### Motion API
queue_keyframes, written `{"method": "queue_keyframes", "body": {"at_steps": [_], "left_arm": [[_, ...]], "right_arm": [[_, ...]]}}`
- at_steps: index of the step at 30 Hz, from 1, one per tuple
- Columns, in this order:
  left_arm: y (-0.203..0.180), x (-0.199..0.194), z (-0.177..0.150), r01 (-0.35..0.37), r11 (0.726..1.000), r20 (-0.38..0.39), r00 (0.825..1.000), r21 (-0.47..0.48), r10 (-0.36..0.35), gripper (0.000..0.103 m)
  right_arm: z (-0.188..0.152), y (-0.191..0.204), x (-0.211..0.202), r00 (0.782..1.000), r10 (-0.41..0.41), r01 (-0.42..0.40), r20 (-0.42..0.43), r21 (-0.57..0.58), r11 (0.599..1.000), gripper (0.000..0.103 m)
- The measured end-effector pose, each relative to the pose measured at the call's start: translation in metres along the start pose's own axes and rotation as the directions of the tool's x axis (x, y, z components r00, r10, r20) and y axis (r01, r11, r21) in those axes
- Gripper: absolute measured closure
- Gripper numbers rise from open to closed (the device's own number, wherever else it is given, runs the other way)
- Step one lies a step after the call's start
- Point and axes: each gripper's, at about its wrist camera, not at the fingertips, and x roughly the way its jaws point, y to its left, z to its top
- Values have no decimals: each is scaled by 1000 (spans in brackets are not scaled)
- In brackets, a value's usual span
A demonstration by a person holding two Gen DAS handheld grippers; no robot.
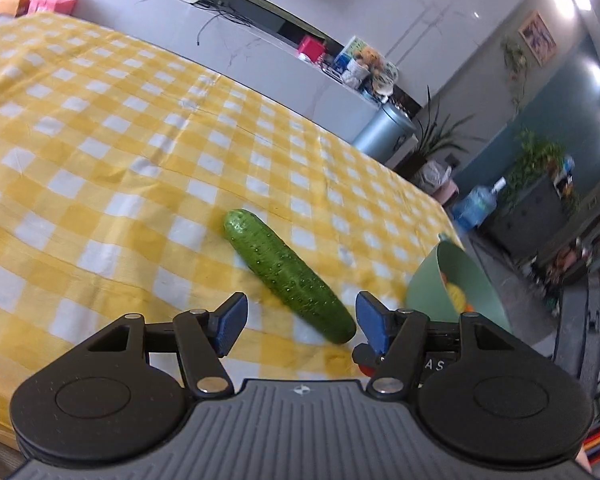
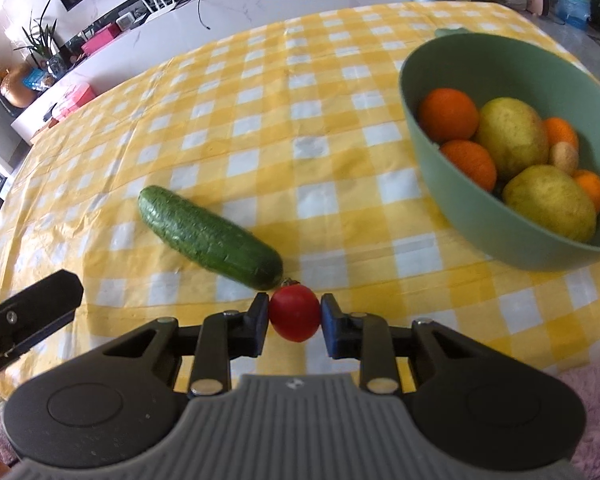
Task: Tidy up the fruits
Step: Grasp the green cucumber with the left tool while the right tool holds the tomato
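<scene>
Tomato [image 2: 294, 312] sits pinched between the right gripper's [image 2: 294, 316] pads, just beside the cucumber's [image 2: 209, 237] near end on the checked cloth [image 2: 260, 120]. Only the right view shows the bowl [image 2: 480, 216] holding oranges [image 2: 448, 114] and pears [image 2: 512, 136]. Left gripper [image 1: 298, 320] stands wide open around the cucumber's [image 1: 288, 274] end, not touching it. Letters "A S" [image 1: 434, 366] show beside it.

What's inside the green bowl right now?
The green bowl holds four orange fruits, two large yellow-green fruits and one small tan item. Anything beneath that pile is covered. The left wrist view shows only a sliver of the contents.
</scene>
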Motion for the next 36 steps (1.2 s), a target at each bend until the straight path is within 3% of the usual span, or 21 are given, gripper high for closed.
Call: {"method": "queue_keyframes", "body": {"at_steps": [4, 7, 12, 19, 21, 25, 28, 29, 36], "left_arm": [[-4, 7, 0, -40, 998, 48, 998, -56, 43, 28], [-10, 21, 10, -102, 990, 38, 994, -95, 106, 28], [-20, 46, 23, -222, 973, 32, 974, -57, 224, 28], [-15, 74, 29, -317, 943, -63, 948, -106, 312, 28], [-12, 81, 30, -324, 934, -81, 946, -148, 315, 28], [-21, 96, 30, -363, 925, -114, 930, -115, 351, 28], [-29, 106, 26, -328, 938, -132, 941, -113, 313, 28], [-33, 110, 25, -322, 942, -144, 941, -91, 307, 24], [-62, 135, 19, -450, 889, -150, 877, 81, 457, 15]], "right_arm": [[2, -2, 0, 999, -43, 43, 14, -12, 999, 78], [4, -2, 4, 998, -70, 70, 7, -16, 997, 78], [3, -3, 7, 998, -59, 59, -8, -29, 998, 77], [3, -1, 8, 999, -46, 45, -11, -39, 998, 76], [2, 0, 8, 999, -42, 41, -12, -47, 998, 76], [3, -2, 8, 1000, -28, 28, -12, -38, 999, 76], [3, -1, 6, 999, -54, 54, 0, -47, 997, 76], [3, 0, 5, 998, -61, 61, 7, -55, 997, 76], [3, -2, 3, 998, -65, 65, 11, -63, 996, 76]]}}
